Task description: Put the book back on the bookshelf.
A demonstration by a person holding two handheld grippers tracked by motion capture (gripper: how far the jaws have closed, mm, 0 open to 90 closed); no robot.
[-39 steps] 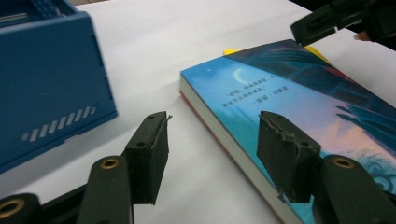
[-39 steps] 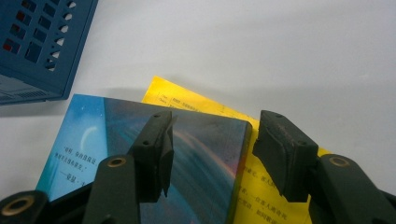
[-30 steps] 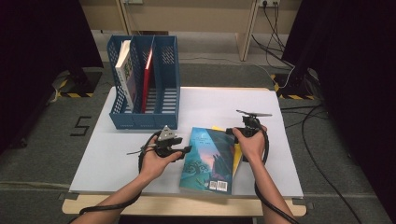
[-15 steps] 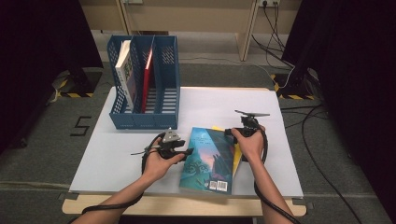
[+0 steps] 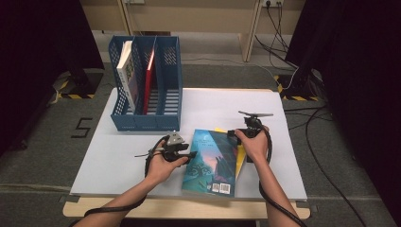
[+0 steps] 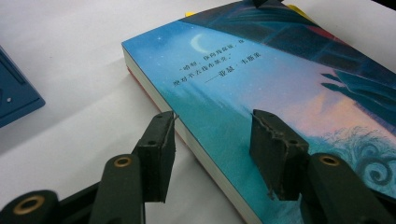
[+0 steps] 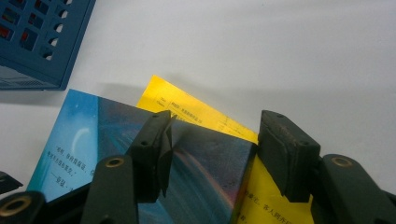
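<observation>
A blue-covered book (image 5: 213, 161) lies flat on the white table (image 5: 227, 101), on top of a yellow book (image 5: 240, 156) that pokes out at its right. My left gripper (image 5: 191, 154) is at the blue book's left edge. In the left gripper view its jaws (image 6: 212, 126) straddle that edge (image 6: 196, 140), one pad (image 6: 156, 149) beside the pages and the other above the cover. They have just been closing and stand open. My right gripper (image 5: 232, 134) hovers open over the blue book's far right corner (image 7: 205, 149) and the yellow book (image 7: 196, 109).
A blue three-slot file rack (image 5: 146, 85) stands at the table's back left. It holds a white-spined book (image 5: 126, 71) and a red one (image 5: 150, 78); its right slot looks bare. Cables run over the floor at the right. The table's front edge is close to the books.
My left gripper has edged a little to the right, up to the blue book's left edge. The right gripper and both books have stayed put.
</observation>
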